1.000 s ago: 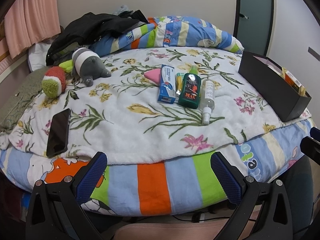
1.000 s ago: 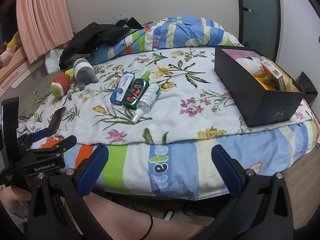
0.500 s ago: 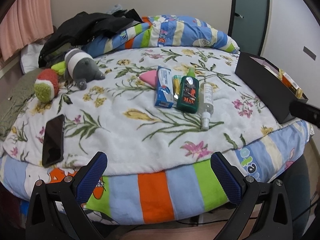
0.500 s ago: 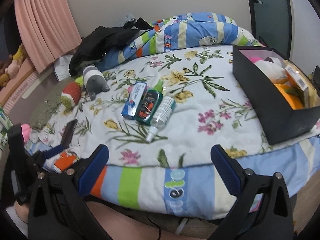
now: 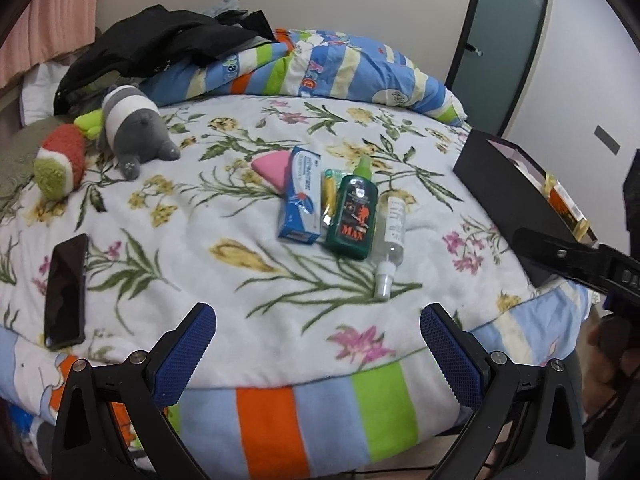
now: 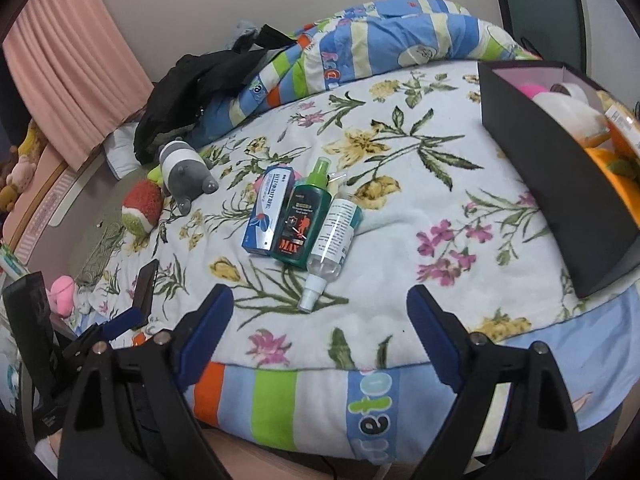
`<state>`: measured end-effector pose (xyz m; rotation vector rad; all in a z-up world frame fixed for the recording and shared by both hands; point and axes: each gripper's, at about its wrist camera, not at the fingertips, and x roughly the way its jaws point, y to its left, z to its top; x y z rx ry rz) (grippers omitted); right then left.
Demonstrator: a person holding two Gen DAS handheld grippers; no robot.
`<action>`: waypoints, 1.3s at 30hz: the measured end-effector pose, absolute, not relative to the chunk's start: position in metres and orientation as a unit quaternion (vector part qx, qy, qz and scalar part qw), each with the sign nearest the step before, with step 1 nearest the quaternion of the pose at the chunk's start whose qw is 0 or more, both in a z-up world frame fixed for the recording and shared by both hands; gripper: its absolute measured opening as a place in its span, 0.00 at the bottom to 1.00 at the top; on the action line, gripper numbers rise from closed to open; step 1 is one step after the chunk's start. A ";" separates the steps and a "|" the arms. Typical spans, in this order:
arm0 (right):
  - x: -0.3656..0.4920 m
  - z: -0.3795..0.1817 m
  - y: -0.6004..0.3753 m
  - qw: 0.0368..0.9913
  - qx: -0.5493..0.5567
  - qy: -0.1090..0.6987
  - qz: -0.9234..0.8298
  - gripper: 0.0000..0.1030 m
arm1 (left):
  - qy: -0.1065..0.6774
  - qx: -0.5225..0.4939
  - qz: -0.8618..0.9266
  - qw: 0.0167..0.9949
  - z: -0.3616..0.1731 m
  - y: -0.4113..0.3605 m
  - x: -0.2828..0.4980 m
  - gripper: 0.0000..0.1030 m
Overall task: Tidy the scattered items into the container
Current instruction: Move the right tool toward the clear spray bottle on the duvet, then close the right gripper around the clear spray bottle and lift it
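Floral white fleece blanket covers the bed where I work, and on it the clear plastic spray bottle lies flat, nozzle toward me, touching the dark green flask-shaped spray bottle beside it. My right gripper hovers just short of that nozzle, jaws spread wide and holding nothing. I judge the clear bottle the natural first pick: I should close across its round body, not the thin nozzle, and lift straight so the green one is not dragged along. It looks smooth and likely slippery. Left of the green bottle lies a blue and white cardboard carton. My left gripper waits over the blanket's edge, also spread and empty. At far right sits the black open box, already part filled.
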<state>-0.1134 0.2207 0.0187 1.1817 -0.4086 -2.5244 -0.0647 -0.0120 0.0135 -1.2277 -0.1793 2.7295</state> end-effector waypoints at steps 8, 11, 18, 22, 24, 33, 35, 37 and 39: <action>-0.154 -0.015 0.220 0.158 0.454 -0.203 -0.853 0.74 | -0.064 -0.445 0.884 0.127 -0.008 0.011 -0.101 0.81; -0.172 -0.025 0.217 0.166 0.465 -0.220 -0.841 0.71 | -0.063 -0.447 0.881 0.143 -0.014 0.020 -0.112 0.70; -0.209 -0.049 0.211 0.189 0.492 -0.256 -0.810 0.60 | -0.071 -0.479 0.858 0.168 -0.035 0.033 -0.142 0.57; -0.228 -0.067 0.207 0.195 0.513 -0.266 -0.792 0.46 | -0.075 -0.487 0.849 0.188 -0.045 0.042 -0.154 0.57; -0.234 -0.073 0.206 0.197 0.516 -0.273 -0.788 0.45 | -0.078 -0.494 0.844 0.194 -0.051 0.046 -0.160 0.57; -0.253 -0.095 0.201 0.197 0.526 -0.293 -0.773 0.42 | -0.078 -0.512 0.832 0.197 -0.072 0.055 -0.181 0.54; -0.255 -0.098 0.199 0.199 0.528 -0.296 -0.771 0.39 | -0.083 -0.517 0.828 0.199 -0.077 0.056 -0.186 0.44; -0.258 -0.102 0.197 0.203 0.530 -0.301 -0.766 0.39 | -0.089 -0.525 0.821 0.205 -0.082 0.057 -0.191 0.38; -0.260 -0.104 0.196 0.204 0.533 -0.303 -0.764 0.39 | -0.096 -0.531 0.816 0.205 -0.087 0.058 -0.195 0.37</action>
